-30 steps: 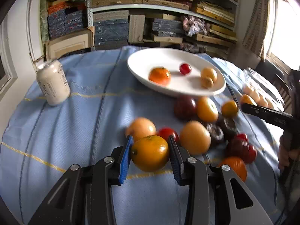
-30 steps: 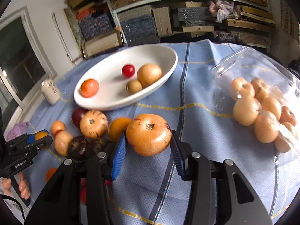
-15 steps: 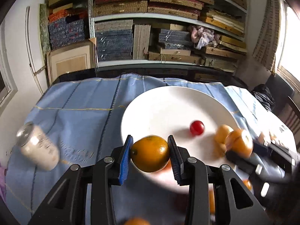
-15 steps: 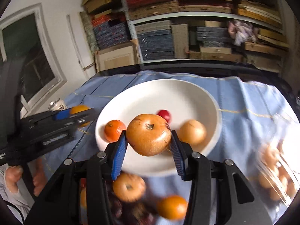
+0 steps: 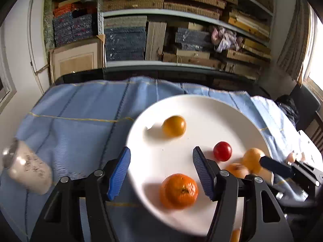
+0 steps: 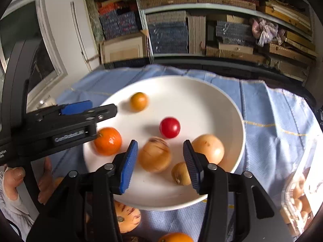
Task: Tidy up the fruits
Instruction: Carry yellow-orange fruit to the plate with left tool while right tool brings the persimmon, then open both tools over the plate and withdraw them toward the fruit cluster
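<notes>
The white plate (image 5: 201,100) lies on the blue cloth. My left gripper (image 5: 161,173) hangs over its near left rim. Its jaws are opening and nothing is between them. The yellow-orange fruit (image 5: 174,126) lies blurred on the plate beyond them, and a mandarin (image 5: 178,190) sits under the gap. A red tomato (image 5: 222,151) is to the right. My right gripper (image 6: 160,166) stands open over the plate (image 6: 240,121). A blurred tan fruit (image 6: 154,154) lies below its jaws, clear of the right pad. A larger tan fruit (image 6: 208,149) and a small one (image 6: 180,173) lie beside it.
A pale can (image 5: 28,169) stands on the cloth left of the plate. A clear bag of tan fruit (image 6: 298,193) lies at the right. Loose fruit (image 6: 127,217) sits by the plate's near rim. A hand (image 6: 12,181) grips the left tool. Stacked shelves fill the back.
Both grippers travelled from the loose fruit to over the plate. The left jaws spread and its orange now lies on the plate. The right's tan fruit has dropped out of its pads.
</notes>
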### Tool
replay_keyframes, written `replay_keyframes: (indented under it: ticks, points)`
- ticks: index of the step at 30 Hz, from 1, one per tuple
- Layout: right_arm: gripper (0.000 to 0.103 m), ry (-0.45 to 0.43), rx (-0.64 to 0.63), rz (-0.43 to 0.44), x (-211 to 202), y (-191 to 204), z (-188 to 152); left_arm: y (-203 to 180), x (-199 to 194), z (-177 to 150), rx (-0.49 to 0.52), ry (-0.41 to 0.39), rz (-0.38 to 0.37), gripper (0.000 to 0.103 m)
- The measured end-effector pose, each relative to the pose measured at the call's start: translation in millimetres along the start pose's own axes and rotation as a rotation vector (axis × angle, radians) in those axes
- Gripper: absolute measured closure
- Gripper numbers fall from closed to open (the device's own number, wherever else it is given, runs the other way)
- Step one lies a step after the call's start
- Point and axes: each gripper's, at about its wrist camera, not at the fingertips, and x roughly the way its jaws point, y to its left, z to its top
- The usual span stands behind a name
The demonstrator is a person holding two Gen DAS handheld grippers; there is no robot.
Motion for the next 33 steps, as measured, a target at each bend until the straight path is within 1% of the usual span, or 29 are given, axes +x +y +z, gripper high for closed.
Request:
replay_keyframes:
  ticks: [3, 4, 5, 7, 9, 10, 12, 13, 14, 16, 19, 21, 25, 28, 33]
  points:
    - [0.055, -0.068, 0.018, 0.017, -33, -1, 6, 4, -29, -7, 0.018, -0.022, 0.026, 0.032]
    - [0.051, -0.089, 0.024, 0.023, -44, -1, 8, 5, -39, -13, 0.029, -0.03, 0.039, 0.031]
    - [0.045, -0.118, 0.03, 0.027, -59, 0, 8, 6, -48, -18, 0.036, -0.034, 0.051, 0.03]
    - [0.037, -0.164, 0.038, 0.033, -85, 2, 3, 10, -63, -31, 0.046, -0.037, 0.071, 0.03]
    - [0.035, -0.192, 0.038, 0.039, -109, 4, -6, 15, -79, -48, 0.048, -0.04, 0.089, 0.028]
    - [0.033, -0.197, 0.037, 0.039, -118, 5, -11, 18, -86, -56, 0.045, -0.042, 0.095, 0.025]
    - [0.026, -0.208, 0.032, 0.029, -134, 8, -25, 25, -100, -75, 0.029, -0.047, 0.103, 0.021]
    - [0.02, -0.216, 0.028, 0.021, -139, 8, -32, 29, -107, -84, 0.015, -0.049, 0.102, 0.018]
    - [0.014, -0.238, 0.028, 0.014, -148, 8, -43, 32, -110, -90, 0.005, -0.05, 0.1, 0.015]
    - [0.009, -0.296, 0.058, 0.006, -159, 1, -66, 39, -117, -104, -0.017, -0.055, 0.097, 0.012]
    - [0.008, -0.33, 0.095, 0.005, -162, -11, -88, 45, -121, -121, -0.042, -0.072, 0.101, 0.011]
    - [0.007, -0.315, 0.137, 0.002, -155, -22, -98, 48, -116, -126, -0.048, -0.058, 0.096, 0.011]
    - [0.007, -0.264, 0.222, 0.035, -141, -38, -101, 48, -109, -129, -0.035, -0.063, 0.104, 0.011]
    - [0.005, -0.244, 0.239, 0.042, -133, -40, -100, 41, -103, -132, 0.004, -0.063, 0.128, 0.011]
    - [0.005, -0.211, 0.214, 0.024, -125, -32, -101, 19, -98, -141, 0.132, -0.086, 0.183, 0.011]
